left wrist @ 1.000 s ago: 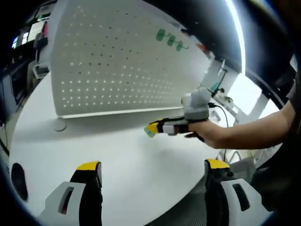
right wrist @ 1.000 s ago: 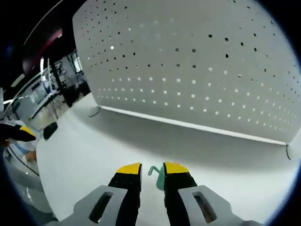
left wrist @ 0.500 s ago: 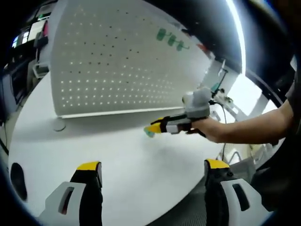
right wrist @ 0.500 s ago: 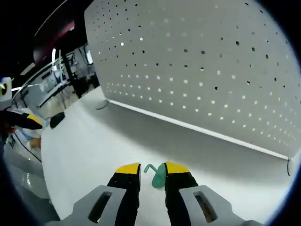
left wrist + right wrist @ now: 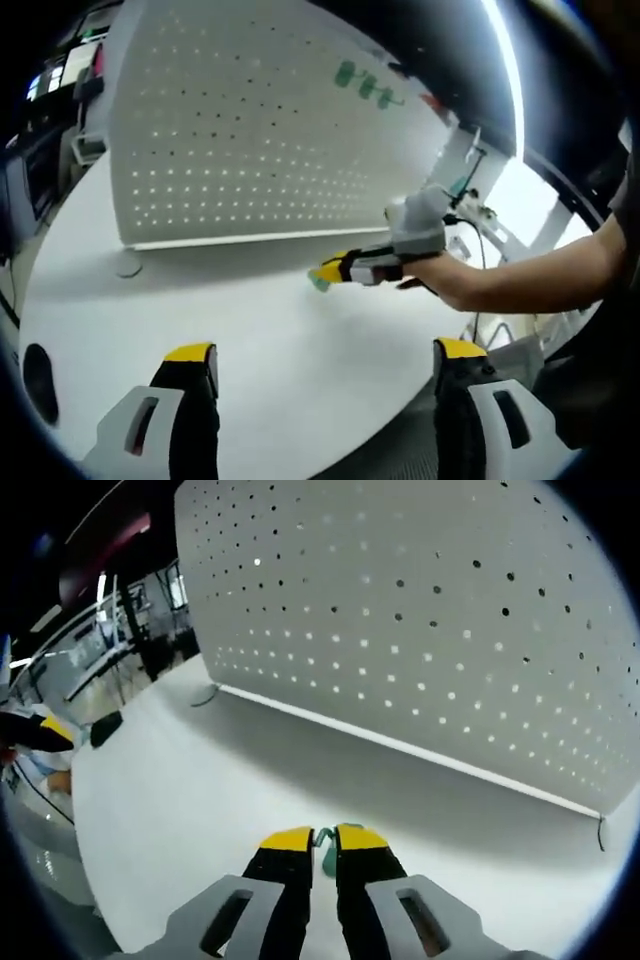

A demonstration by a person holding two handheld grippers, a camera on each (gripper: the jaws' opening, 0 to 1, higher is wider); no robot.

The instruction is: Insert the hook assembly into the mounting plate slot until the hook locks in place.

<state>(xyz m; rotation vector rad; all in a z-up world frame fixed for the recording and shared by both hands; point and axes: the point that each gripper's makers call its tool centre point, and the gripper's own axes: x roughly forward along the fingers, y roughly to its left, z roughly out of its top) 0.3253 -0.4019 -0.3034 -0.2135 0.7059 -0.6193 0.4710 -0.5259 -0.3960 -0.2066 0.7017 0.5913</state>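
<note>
Since the picture 0.5 s ago the right gripper's jaws have drawn closer together, so less of the green hook shows between them in the right gripper view; the pegboard has shifted a little in that view, which is the camera moving with the hand. The left gripper view is almost unchanged.

The pegboard (image 5: 430,630) is the largest thing, a white perforated panel standing upright at the far side of the table (image 5: 250,330); it serves as the mounting plate. In the left gripper view 3 green hooks (image 5: 363,85) already hang near its upper right corner. The white table runs from the board's foot toward both cameras.

The right gripper (image 5: 319,838) is clamped on the hook (image 5: 323,838), its yellow tips nearly touching around it. In the left gripper view it hangs above the table, in front of the board and well apart from it, held by a hand (image 5: 450,280).

The left gripper (image 5: 315,355) is released, jaws wide apart with nothing between them, low over the near table edge.

The step in hand looks like carrying the hook toward the board; insertion has not begun. The next move calls for lifting the hook to a free row of holes, lining its prongs up square to the face, then pushing in and down until it seats.
</note>
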